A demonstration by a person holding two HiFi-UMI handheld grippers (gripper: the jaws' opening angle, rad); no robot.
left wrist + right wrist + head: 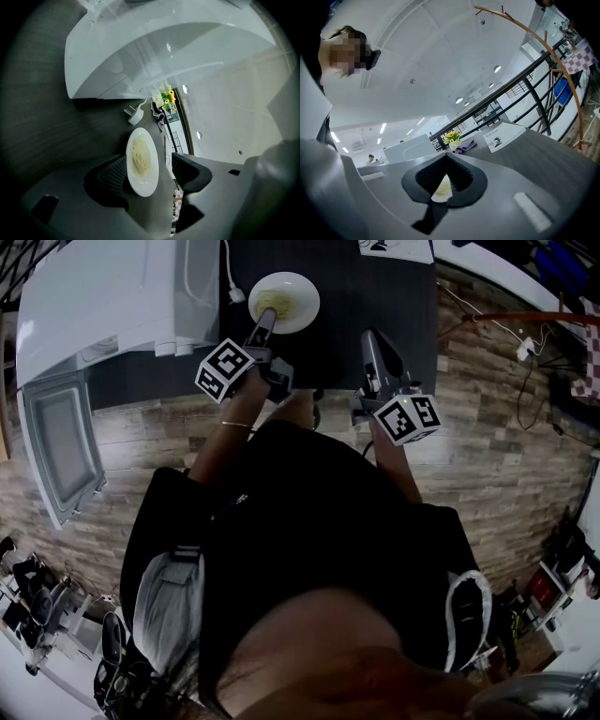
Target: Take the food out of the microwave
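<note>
A white plate of noodles [283, 301] rests on the dark table [375, 287], to the right of the white microwave [112, 296]. My left gripper [263, 322] reaches to the plate's near rim. In the left gripper view the plate [143, 161] stands between the open jaws of the left gripper [150, 168], and the right pad [187, 168] is clear of it. My right gripper [372, 341] hovers over the table to the right of the plate, shut and empty. In its own view the right gripper [445, 159] shows a sliver of the plate [442, 188] past its closed jaws.
The microwave door [61, 442] hangs open at the left over the wood floor. A white plug [136, 115] lies beside the microwave [154, 51]. A printed card [504, 136] and yellow flowers [451, 137] stand at the table's far side. Cables [525, 343] run on the floor at right.
</note>
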